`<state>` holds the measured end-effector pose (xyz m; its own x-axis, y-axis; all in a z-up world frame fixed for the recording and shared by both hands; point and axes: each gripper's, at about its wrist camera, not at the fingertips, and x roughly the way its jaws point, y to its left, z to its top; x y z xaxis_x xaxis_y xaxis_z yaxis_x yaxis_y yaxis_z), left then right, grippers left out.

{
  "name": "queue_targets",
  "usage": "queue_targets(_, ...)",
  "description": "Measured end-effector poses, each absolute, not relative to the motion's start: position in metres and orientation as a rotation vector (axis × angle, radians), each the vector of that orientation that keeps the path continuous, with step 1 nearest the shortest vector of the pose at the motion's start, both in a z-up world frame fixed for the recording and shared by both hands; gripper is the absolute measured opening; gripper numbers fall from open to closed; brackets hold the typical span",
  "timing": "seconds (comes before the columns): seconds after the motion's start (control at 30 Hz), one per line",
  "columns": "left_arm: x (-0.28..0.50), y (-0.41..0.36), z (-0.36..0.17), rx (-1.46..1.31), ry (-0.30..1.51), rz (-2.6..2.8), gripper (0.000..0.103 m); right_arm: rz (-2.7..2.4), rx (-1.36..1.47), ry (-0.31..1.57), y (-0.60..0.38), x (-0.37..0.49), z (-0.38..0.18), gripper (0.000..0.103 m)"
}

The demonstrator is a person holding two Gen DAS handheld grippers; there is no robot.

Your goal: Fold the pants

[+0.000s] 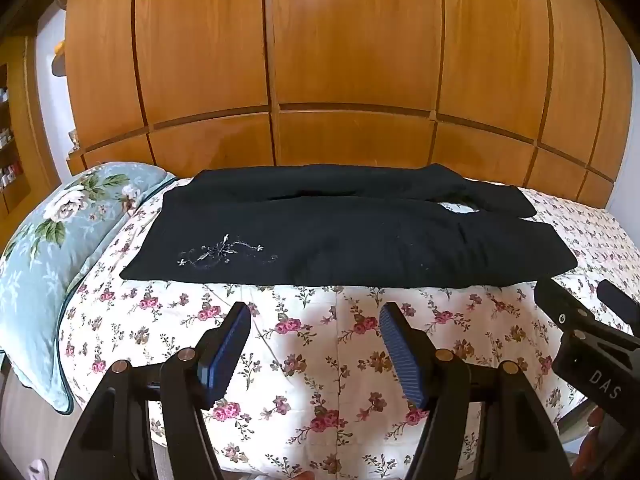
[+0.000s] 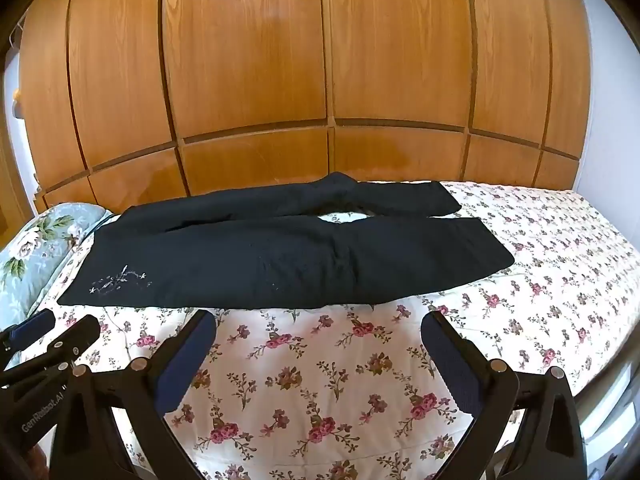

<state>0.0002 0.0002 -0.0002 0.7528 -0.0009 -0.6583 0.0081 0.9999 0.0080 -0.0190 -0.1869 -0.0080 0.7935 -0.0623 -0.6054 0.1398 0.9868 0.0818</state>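
Black pants (image 1: 340, 240) lie flat across the bed, waist at the left with pale embroidery (image 1: 222, 252), the two legs running right. They also show in the right wrist view (image 2: 280, 264). My left gripper (image 1: 314, 314) is open and empty, held above the quilt just short of the pants' near edge. My right gripper (image 2: 320, 322) is open and empty, also just short of the near edge, to the right of the left one. The right gripper shows at the right edge of the left wrist view (image 1: 580, 300), and the left gripper at the left edge of the right wrist view (image 2: 60, 328).
The bed has a white quilt with pink flowers (image 2: 540, 280). A light blue floral pillow (image 1: 48, 248) lies at its left end. A wooden wardrobe (image 1: 340, 60) stands right behind the bed. Wooden shelves (image 1: 10, 140) are at the far left.
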Motion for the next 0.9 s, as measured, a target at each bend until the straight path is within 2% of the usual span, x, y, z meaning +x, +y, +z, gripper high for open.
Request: queue_targets(0.9, 0.007, 0.004, -0.012, 0.027, 0.743, -0.005, 0.068, -0.104, 0.128, 0.673, -0.187, -0.009, -0.017, 0.103)
